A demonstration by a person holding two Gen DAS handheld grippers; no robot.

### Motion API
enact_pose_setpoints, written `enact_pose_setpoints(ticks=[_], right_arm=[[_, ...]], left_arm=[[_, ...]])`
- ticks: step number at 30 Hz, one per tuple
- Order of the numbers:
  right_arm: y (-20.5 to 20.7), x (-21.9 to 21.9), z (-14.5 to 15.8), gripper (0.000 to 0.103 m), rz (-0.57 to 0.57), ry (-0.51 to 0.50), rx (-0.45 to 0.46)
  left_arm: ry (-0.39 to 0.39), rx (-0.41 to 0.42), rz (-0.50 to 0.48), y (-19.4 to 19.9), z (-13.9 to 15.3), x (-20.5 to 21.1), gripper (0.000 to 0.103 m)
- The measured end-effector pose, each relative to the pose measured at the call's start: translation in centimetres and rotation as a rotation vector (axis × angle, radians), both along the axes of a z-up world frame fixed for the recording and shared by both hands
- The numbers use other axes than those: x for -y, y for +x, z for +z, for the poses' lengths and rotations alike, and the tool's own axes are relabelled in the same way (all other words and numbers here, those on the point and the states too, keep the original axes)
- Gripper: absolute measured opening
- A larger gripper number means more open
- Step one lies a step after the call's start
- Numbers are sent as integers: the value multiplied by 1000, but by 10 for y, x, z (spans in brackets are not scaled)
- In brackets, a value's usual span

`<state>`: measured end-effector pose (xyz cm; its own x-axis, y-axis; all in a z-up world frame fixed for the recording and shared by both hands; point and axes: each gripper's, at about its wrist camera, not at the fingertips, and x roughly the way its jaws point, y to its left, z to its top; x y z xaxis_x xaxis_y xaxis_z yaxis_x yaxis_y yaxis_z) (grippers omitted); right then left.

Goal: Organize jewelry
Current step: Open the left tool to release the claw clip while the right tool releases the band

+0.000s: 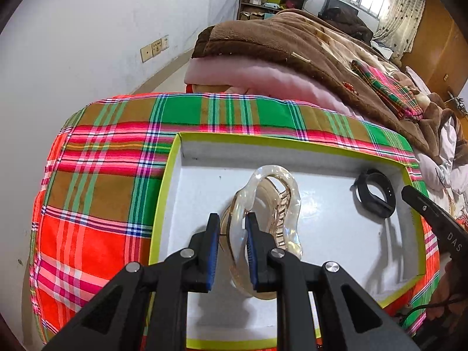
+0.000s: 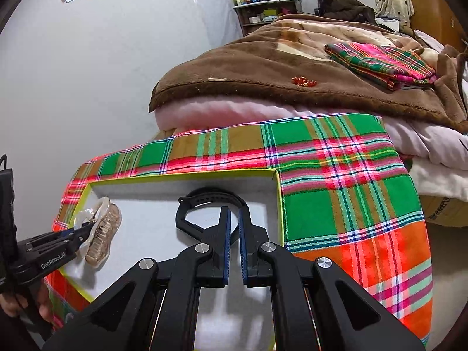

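Both my tongs are inside the white box (image 1: 292,149). My left gripper (image 1: 232,228) is clamped on 1 edge of the clear hair claw (image 1: 278,201), at the box's left side. My right gripper (image 2: 234,222) is nearly closed on the black band (image 2: 210,197), by the box's right wall. Risks, as I judge them: the glossy claw pivots on release, or the band's strap snags a pad.

The yellow-rimmed box (image 1: 172,175) has its near edge hidden behind the left gripper (image 1: 232,225). The right gripper (image 2: 234,219) covers part of the black band (image 2: 210,197). Items on the far shelf (image 1: 263,3) are too small to identify.
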<state>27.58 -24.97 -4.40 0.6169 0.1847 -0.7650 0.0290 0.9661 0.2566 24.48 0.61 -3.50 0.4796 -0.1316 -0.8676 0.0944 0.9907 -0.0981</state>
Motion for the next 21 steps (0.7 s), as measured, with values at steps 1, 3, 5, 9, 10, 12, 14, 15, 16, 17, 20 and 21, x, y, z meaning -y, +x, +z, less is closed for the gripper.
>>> enact_pose_setpoints(ticks=[1,3,5,9,10,12,14,15,16,17,20,21], right_arm=[[0,0,0,6,0,-1,-1],[0,-1,-1,6,0,2,0],[0,-2,-1,6,0,2,-1],[0,-3,-1,6,3,-3,0],[0,-3,-1,6,2,-5,0],[0,-3,-1,6,-1,-4,2],[0,-3,-1,6,-4,-5,2],[0,-3,-1,6,-3,-5,2],[0,-3,-1,6,-6,-6,-1],[0,-3,-1,6,-10,-6,-2],[-1,-2,-1,6,-13,-4,-7],[-1,-2,-1,6,-12,-3,-9]], left_arm=[[2,-1,-1,0,0,0,19],[5,-3,0,0,-1,1,19],[9,-6,0,2,-1,1,19],[22,-13,2,4,-1,2,21],[27,-14,4,4,-1,3,22],[32,-16,7,5,-1,3,26],[32,-20,13,6,-1,2,32],[32,-19,15,6,-1,1,36],[31,-20,16,6,-1,1,37],[28,-20,19,6,-1,0,38],[19,-14,18,4,1,-1,44],[22,-9,16,4,2,0,46]])
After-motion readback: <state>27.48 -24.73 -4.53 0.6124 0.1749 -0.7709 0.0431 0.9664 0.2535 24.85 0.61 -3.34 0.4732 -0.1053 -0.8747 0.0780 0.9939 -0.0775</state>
